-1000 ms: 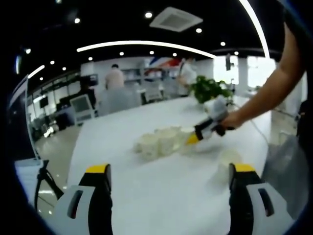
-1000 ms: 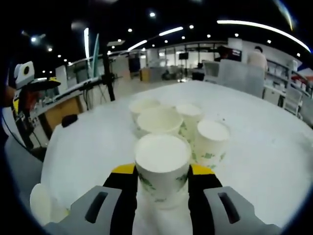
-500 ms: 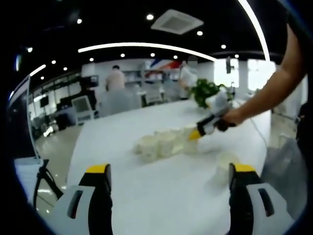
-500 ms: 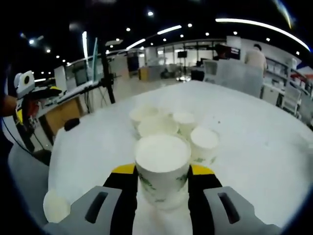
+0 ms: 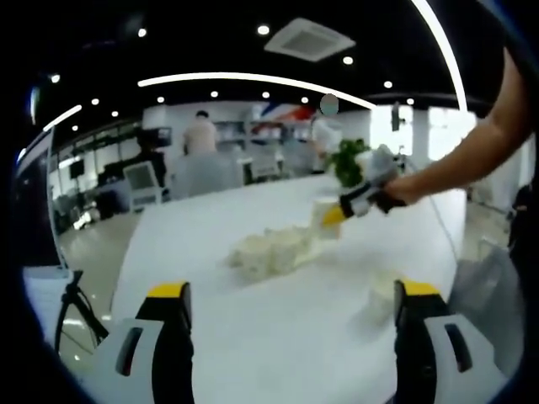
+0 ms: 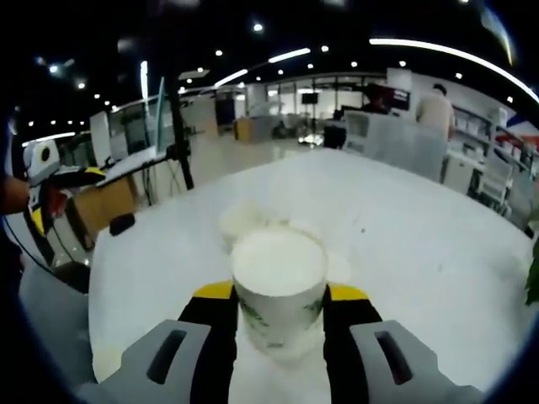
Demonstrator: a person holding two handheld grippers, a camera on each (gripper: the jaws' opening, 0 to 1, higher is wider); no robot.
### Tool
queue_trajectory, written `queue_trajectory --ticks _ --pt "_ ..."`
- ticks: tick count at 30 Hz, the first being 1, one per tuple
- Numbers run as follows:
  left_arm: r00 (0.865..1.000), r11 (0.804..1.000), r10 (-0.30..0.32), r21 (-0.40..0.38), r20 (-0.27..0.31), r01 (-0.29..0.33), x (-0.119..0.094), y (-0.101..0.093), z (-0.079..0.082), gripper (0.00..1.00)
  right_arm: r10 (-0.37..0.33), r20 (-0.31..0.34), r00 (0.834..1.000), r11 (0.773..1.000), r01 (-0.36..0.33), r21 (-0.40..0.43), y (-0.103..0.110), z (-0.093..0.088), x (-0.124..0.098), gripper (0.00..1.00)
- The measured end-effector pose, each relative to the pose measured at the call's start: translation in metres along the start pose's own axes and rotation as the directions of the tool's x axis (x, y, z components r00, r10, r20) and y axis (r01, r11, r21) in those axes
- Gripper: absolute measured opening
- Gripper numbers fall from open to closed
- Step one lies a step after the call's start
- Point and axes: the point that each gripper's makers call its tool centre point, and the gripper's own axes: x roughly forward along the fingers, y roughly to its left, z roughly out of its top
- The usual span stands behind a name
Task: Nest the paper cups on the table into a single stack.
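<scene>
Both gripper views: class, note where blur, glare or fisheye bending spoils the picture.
Left gripper view: the ceiling light strip bows into an arc, and the cluster of cups is soft against the white table. Right gripper view: the held cup is sharp, the cups behind it washed out.

Right tool [image 6: 280,307] clamped, left tool [image 5: 290,303] agape

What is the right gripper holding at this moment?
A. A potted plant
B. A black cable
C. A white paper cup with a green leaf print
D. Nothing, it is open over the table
C. In the right gripper view, the right gripper is closed on a paper cup, white with green leaf marks, held above the cluster of cups on the white table.
</scene>
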Motion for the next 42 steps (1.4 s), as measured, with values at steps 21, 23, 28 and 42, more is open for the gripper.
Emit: queue_trajectory --ticks 21,23,28,42 --pt "1.0 1.0 -0.016 -0.005 0.013 0.016 -0.001 -0.006 0.001 0.99 -0.004 0.022 1.0 0.998 0.005 -0.068 0.0 0.055 -0.019 0.37" --pt "1.0 1.0 -0.025 0.001 0.005 0.025 -0.001 -0.006 0.0 0.99 -0.005 0.021 1.0 0.997 0.006 -0.076 -0.001 0.057 -0.021 0.37" --pt "0.999 0.999 -0.042 -0.028 0.003 0.042 -0.003 -0.009 -0.006 0.99 -0.011 0.018 1.0 0.995 0.013 -0.1 0.0 0.059 -0.025 0.37" --pt "0.998 0.998 -0.049 -0.031 -0.026 0.048 -0.012 -0.015 -0.018 0.99 -0.007 0.032 0.999 0.994 0.01 -0.113 0.01 0.064 -0.036 0.37"
